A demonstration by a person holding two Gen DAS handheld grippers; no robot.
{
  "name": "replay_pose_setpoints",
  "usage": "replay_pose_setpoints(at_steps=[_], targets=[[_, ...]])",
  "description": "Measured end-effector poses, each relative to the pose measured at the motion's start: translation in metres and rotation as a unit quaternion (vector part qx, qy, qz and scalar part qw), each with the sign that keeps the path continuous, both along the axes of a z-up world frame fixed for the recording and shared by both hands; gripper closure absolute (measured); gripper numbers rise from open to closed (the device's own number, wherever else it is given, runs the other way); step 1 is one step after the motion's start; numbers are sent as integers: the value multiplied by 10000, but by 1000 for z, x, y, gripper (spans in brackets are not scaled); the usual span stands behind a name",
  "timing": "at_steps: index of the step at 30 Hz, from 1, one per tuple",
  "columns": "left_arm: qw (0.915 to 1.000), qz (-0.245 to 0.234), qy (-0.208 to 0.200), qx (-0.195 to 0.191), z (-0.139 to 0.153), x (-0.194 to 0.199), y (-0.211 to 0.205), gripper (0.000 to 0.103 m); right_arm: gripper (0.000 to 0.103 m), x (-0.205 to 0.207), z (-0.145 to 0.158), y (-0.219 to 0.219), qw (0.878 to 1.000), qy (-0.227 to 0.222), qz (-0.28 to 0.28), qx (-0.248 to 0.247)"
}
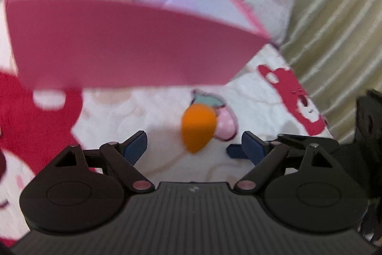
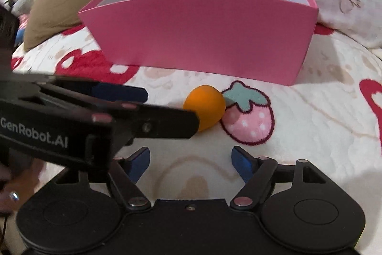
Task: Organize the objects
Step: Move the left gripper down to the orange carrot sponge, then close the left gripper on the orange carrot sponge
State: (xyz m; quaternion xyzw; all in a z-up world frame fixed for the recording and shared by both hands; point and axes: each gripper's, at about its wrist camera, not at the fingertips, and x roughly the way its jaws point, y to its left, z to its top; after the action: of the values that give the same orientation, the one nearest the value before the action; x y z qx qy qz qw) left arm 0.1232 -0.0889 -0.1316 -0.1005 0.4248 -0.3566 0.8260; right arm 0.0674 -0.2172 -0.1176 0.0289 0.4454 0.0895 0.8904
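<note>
In the left wrist view, the left gripper (image 1: pixel 193 147) is seen with jaws spread and empty; an orange egg-shaped sponge (image 1: pixel 197 127) lies on the blanket (image 1: pixel 155 116) just ahead, before the pink box (image 1: pixel 133 44). In the right wrist view, the right gripper (image 2: pixel 189 164) is likewise spread and empty, short of the sponge (image 2: pixel 207 109), which rests beside a strawberry patch (image 2: pixel 248 116).

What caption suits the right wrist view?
Open right tool nears an orange sponge before a pink box on a bedspread.
</note>
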Motion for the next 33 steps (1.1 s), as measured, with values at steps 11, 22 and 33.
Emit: replay_pose_setpoints(at_steps=[11, 22, 33], targets=[[9993, 69, -332, 158, -8, -2, -7, 34, 22, 13, -10, 13, 9980, -389, -368, -331], [9993, 227, -256, -134, -10, 5, -11, 57, 28, 16, -13, 13, 9958, -641, -392, -515], [9992, 72, -80, -397, -5, 1, -8, 73, 51, 20, -9, 24, 9951, -602, -92, -774]])
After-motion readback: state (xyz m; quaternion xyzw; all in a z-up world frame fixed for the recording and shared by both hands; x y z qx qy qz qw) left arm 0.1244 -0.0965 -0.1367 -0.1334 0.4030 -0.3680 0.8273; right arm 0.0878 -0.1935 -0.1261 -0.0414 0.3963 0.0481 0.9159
